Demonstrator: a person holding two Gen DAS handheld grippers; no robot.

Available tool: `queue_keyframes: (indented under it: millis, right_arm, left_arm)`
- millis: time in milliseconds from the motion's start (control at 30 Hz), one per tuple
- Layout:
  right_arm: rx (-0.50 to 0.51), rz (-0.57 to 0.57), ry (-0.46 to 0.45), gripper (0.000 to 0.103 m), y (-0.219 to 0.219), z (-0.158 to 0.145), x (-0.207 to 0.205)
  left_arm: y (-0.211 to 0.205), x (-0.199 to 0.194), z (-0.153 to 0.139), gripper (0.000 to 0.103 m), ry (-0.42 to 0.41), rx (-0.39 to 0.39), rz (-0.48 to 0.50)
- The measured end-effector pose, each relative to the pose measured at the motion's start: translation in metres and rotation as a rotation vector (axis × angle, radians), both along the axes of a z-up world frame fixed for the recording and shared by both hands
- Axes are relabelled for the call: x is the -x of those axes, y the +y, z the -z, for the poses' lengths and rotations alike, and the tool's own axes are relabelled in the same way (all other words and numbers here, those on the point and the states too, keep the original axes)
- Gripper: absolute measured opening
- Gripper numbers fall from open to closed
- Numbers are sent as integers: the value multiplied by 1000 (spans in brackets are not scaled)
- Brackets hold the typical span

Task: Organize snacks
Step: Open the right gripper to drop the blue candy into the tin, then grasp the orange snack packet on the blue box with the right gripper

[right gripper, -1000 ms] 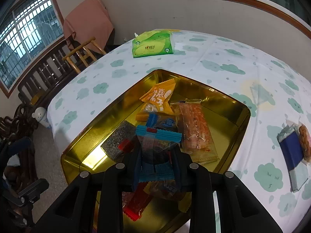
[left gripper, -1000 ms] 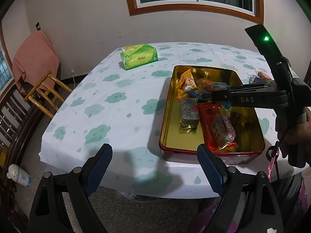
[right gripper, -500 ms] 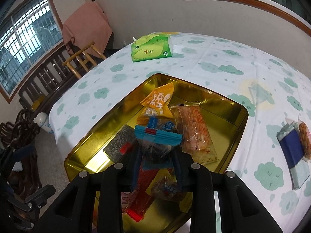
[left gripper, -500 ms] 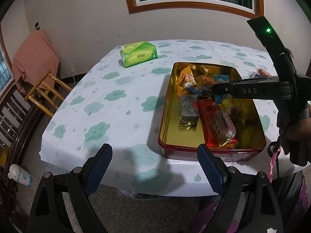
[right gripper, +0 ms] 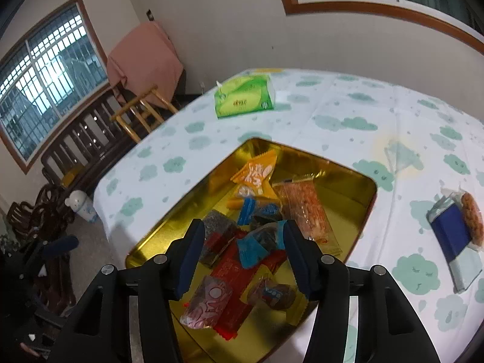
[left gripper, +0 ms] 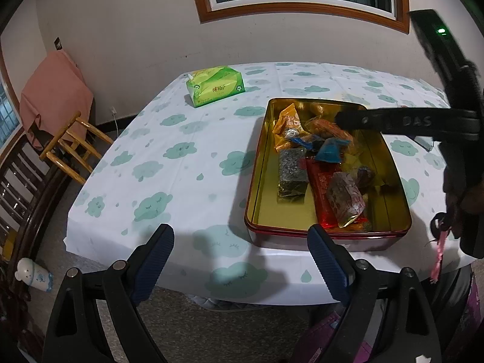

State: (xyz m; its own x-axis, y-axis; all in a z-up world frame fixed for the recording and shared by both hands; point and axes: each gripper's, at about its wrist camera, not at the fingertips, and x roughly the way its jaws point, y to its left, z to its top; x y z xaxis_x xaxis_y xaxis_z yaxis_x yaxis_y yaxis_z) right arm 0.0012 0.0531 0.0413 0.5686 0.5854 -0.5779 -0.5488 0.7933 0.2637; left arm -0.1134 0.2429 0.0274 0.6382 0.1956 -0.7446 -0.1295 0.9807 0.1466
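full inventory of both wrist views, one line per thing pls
tin: 1, gold inside, red outside, table's near edge
snack packets: several in tin, orange, blue, red, dark, clear
cookie packet: 1, blue and clear, on cloth beside tin
tissue pack: 1, green, far side
tablecloth: 1, white, teal clouds
wooden chair: 1, pink cloth over it
left gripper: open, empty
right gripper: open above tin

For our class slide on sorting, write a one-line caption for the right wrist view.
Open right gripper above the gold tin of wrapped snacks, blue-wrapped snack lying below.
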Motion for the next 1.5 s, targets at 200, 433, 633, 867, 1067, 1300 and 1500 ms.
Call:
queue_keyframes:
  millis: [200, 433, 633, 867, 1067, 1300, 1500]
  right_arm:
    - [-36, 46, -62, 59, -41, -1, 23]
    - [-60, 214, -36, 59, -141, 29, 44]
    - [-97, 370, 5, 59, -222, 47, 40]
    - [-86, 424, -17, 59, -257, 48, 24]
    - [-76, 403, -7, 59, -263, 57, -1]
    - [-47, 309, -4, 59, -246, 48, -52]
    - [34, 240, 59, 59, -232, 56, -104]
  left_arm:
    - [-4, 0, -5, 88, 1, -18, 9]
    - [-25, -6, -19, 88, -9, -36, 59]
    - [-58, -23, -33, 88, 4, 10, 151]
    - [-113, -63, -54, 88, 37, 148, 292]
    - [-160, -107, -49, 88, 105, 216, 335]
    - [-191, -157, -26, 88, 195, 259, 324]
    - [-204, -189, -6, 88, 255, 313, 293]
